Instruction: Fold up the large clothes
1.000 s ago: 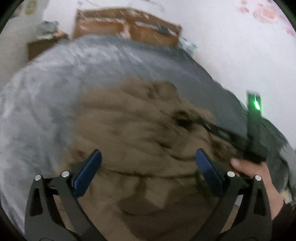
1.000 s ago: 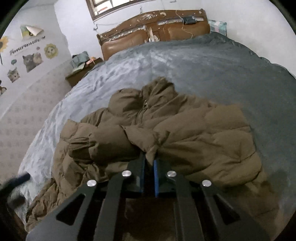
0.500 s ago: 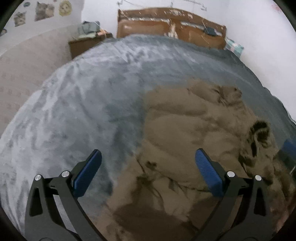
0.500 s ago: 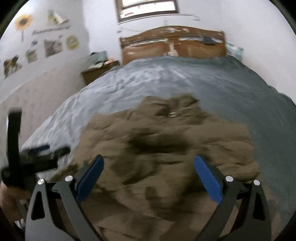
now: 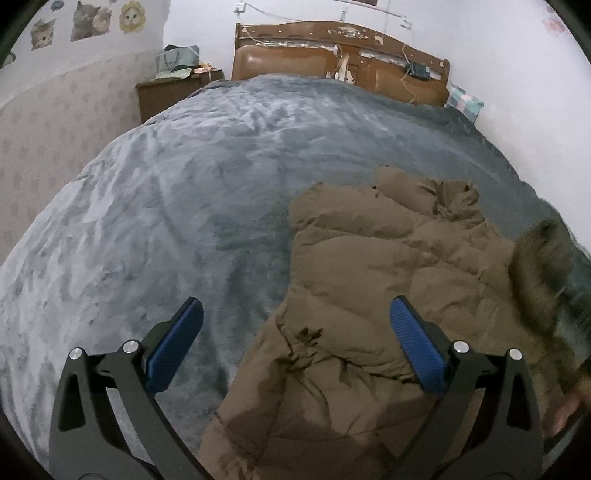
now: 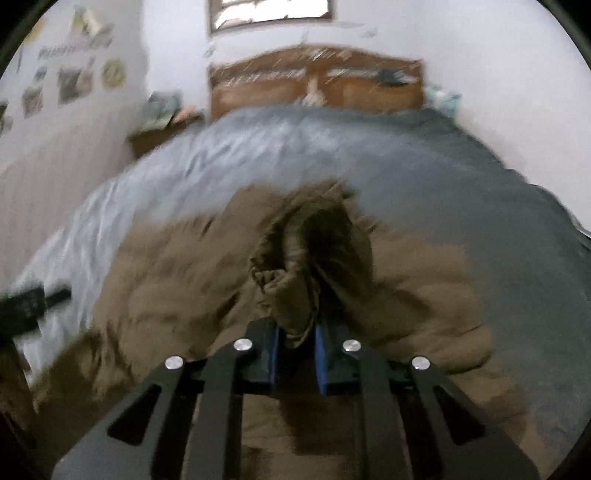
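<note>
Grey blanket (image 5: 184,206) over bed; wooden headboard (image 5: 332,48); nightstand (image 5: 162,92); cat stickers (image 5: 88,20).

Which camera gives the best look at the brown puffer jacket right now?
Left wrist: the jacket is sharp, its quilting clear on the blanket. Right wrist view is motion-blurred, showing mostly the fold pinched in the right gripper.

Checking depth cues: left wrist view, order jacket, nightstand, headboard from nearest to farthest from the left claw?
1. Jacket: right below the open left claw, toward its right side.
2. Nightstand: far left, beside the bed.
3. Headboard: at the bed's far end, centre; only slightly beyond the nightstand.
</note>
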{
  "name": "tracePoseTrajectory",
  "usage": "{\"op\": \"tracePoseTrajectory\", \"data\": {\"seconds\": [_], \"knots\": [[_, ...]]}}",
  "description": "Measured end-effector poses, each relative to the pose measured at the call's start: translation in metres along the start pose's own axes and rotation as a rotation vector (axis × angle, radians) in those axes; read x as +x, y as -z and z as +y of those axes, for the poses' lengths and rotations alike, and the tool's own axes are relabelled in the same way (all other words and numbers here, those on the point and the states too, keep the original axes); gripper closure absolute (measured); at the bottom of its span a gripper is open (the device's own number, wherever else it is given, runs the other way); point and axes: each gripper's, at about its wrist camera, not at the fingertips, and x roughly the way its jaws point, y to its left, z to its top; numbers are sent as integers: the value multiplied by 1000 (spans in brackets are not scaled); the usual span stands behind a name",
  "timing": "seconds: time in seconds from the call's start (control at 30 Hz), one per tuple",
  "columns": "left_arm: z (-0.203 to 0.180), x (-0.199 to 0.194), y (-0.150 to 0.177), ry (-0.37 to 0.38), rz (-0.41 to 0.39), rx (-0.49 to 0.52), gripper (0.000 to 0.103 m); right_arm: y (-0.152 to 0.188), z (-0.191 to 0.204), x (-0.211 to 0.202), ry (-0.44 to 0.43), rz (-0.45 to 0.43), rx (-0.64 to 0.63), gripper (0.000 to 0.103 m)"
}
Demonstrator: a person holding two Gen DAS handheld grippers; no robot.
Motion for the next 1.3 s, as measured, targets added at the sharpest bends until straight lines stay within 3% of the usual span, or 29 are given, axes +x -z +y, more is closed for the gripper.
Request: {"op": "tracePoseTrajectory", "data": {"seconds": [0.07, 0.13, 0.17, 0.23, 0.33, 0.4, 0.5, 0.57, 0.67, 0.7, 0.77, 0.83, 0.93, 1.1, 1.17, 1.23, 1.27, 1.3], "knots": [[0, 0, 1, 1, -2, 3, 3, -7, -18, -5, 31, -50, 10, 88], [-1, 2, 1, -4, -2, 2, 3, -7, -44, -4, 93, -108, 12, 80], [-1, 4, 1, -5, 5, 1, 3, -3, -63, 5, 115, -89, 39, 76], [-2, 12, 2, -9, 20, 0, 3, 7, -96, 24, 113, -3, 140, 45], [-6, 24, 1, -13, 37, 5, 3, 25, -134, 43, 29, 118, 325, 28], [-9, 30, -1, -13, 41, 11, 3, 33, -142, 49, -21, 148, 380, 21], [-13, 42, 0, -17, 60, 12, 3, 45, -142, 56, -59, 183, 400, 20], [-16, 51, 2, -19, 81, 18, 3, 53, -137, 58, -103, 176, 415, 23], [-17, 57, 0, -16, 88, 9, 3, 49, -127, 67, -175, 183, 413, 78], [-17, 59, -2, -14, 89, 3, 3, 48, -122, 66, -181, 182, 390, 92], [-16, 59, -3, -7, 87, -5, 3, 39, -114, 63, -160, 163, 347, 95], [-16, 58, -3, -10, 79, -8, 3, 26, -111, 47, -83, 85, 307, 96], [-8, 49, -6, -15, 36, -73, 3, 10, -108, 26, 146, -20, 206, 96], [4, 51, -8, 8, 37, -155, 3, 19, -133, 48, 292, 35, 218, 95], [6, 58, -5, 19, 52, -197, 3, 26, -145, 63, 293, 101, 255, 83], [3, 63, -4, 10, 61, -193, 4, 29, -152, 69, 310, 138, 300, 44], [-1, 65, -5, 0, 56, -183, 4, 26, -152, 67, 319, 140, 310, 38], [-7, 64, -7, 1, 47, -173, 4, 17, -147, 53, 334, 80, 313, 29]]}}
